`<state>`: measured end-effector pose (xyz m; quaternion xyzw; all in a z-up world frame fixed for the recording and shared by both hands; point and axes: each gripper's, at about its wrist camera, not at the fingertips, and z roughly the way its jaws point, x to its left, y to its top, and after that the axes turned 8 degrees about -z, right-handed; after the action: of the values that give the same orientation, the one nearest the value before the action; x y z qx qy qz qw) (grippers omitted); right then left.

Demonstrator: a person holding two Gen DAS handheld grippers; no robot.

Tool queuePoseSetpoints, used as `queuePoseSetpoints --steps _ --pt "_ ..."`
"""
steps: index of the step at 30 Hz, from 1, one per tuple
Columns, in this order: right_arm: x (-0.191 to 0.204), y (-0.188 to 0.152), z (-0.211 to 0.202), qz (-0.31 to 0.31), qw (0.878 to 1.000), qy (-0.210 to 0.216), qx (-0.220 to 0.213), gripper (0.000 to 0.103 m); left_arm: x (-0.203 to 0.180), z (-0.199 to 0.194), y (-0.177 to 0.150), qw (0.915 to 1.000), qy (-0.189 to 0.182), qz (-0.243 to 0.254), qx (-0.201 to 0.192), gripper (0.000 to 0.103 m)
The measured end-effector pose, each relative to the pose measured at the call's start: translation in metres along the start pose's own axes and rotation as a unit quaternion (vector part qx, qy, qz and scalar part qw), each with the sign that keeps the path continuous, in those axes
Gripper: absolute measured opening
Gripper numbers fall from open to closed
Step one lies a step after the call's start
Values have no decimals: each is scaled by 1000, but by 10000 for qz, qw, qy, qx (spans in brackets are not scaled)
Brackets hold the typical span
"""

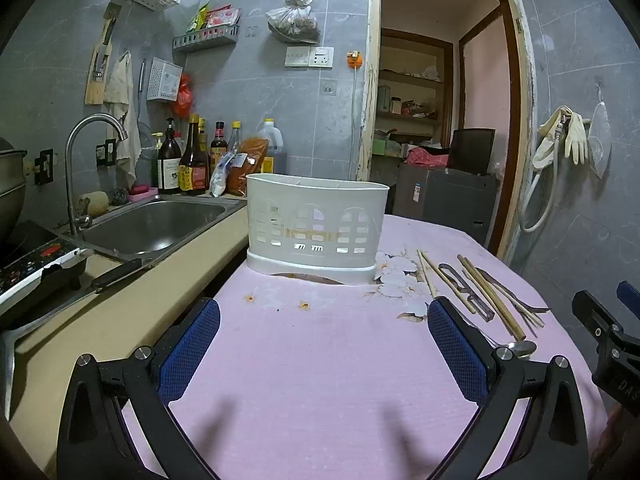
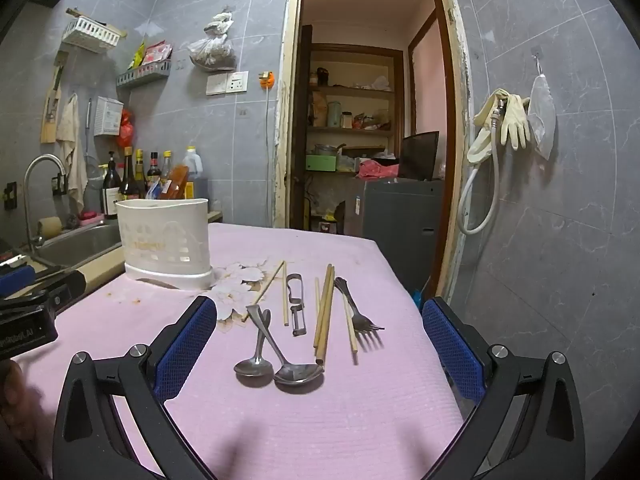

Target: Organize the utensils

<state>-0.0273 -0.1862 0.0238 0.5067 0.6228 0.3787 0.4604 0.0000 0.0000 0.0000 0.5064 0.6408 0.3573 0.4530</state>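
While both tongs hang spread wide and empty, left tongs (image 1: pixel 324 340) face the white caddy (image 1: pixel 316 228), right tongs (image 2: pixel 320 344) frame the spoons (image 2: pixel 276 368), chopsticks (image 2: pixel 325 312), peeler (image 2: pixel 296 300) and fork (image 2: pixel 358 312) loose on your pink-clothed counter (image 2: pixel 320 420); probably staged for sorting.

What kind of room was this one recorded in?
Most likely a small home kitchen: a steel sink with a faucet, sauce bottles against the tiled wall, and a white utensil holder with spoons on a pink-clothed table.
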Motion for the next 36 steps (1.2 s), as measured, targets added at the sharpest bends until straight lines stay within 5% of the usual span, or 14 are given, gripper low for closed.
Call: queuePoseSetpoints --steps 36 --pt "0 0 1 12 10000 -9 -2 103 -1 1 0 10000 13 10 31 102"
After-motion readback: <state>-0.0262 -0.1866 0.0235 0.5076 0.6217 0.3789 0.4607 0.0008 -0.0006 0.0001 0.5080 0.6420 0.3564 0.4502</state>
